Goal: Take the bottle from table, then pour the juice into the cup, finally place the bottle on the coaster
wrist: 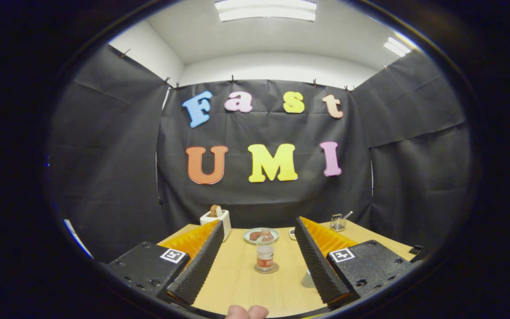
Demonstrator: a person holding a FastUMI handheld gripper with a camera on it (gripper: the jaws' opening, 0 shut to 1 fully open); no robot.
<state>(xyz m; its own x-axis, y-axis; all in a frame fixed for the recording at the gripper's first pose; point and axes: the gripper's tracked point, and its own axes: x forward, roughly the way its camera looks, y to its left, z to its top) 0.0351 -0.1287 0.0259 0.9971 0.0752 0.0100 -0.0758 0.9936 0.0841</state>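
A small clear bottle point(264, 253) with a red label and a little reddish juice stands upright on a round dark coaster point(266, 268) on the wooden table point(246, 283). It is between the lines of my two fingers, apart from both. My gripper point(259, 227) is open wide, and its black ribbed pads point(199, 261) touch nothing. A pale glassy shape point(307, 280), likely the cup, sits against the inner side of the right finger and is partly hidden by it.
Beyond the bottle lies a plate point(272, 232) with brown food, and a small bowl point(291, 234) is beside it. A white box point(223, 220) stands at the back left. A glass container point(337, 222) with a spoon is at the back right. A person's fingertips point(247, 312) show at the near edge.
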